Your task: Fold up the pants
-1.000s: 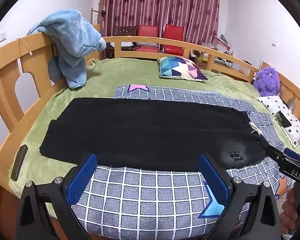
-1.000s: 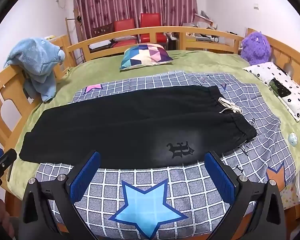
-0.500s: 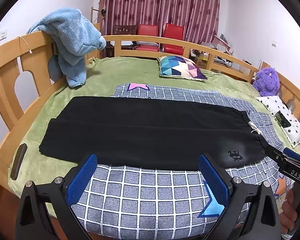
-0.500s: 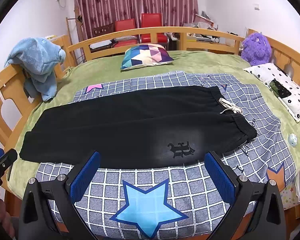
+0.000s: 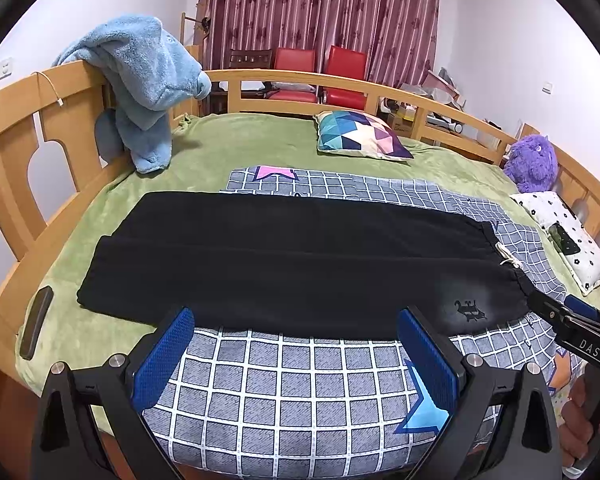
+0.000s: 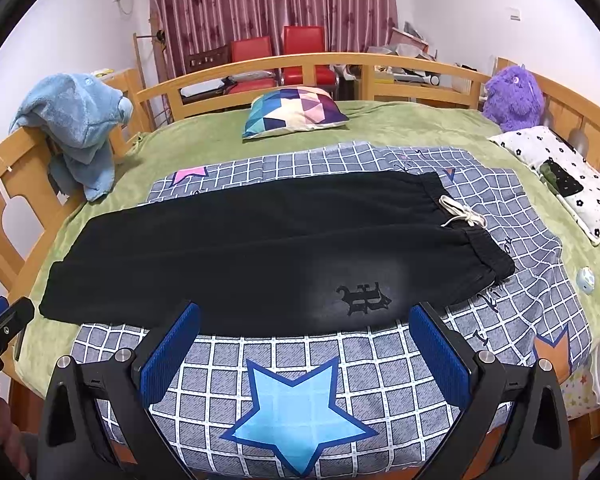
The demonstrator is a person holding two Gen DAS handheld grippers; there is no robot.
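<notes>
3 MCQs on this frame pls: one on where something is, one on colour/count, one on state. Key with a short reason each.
1. Where does the pants' waistband end lie?
A. toward the purple plush toy
B. toward the blue towel
C. hanging off the bed

2. How many red chairs stand by the curtain?
A. one
B. two
C. four

3. How are the right gripper's fingers?
A. shut on the pants
B. shut on nothing
C. open, holding nothing

Key:
1 A, the pants have their drawstring on the plush toy side.
2 B, two red chairs show.
3 C, the right gripper has its fingers wide apart, short of the pants.
</notes>
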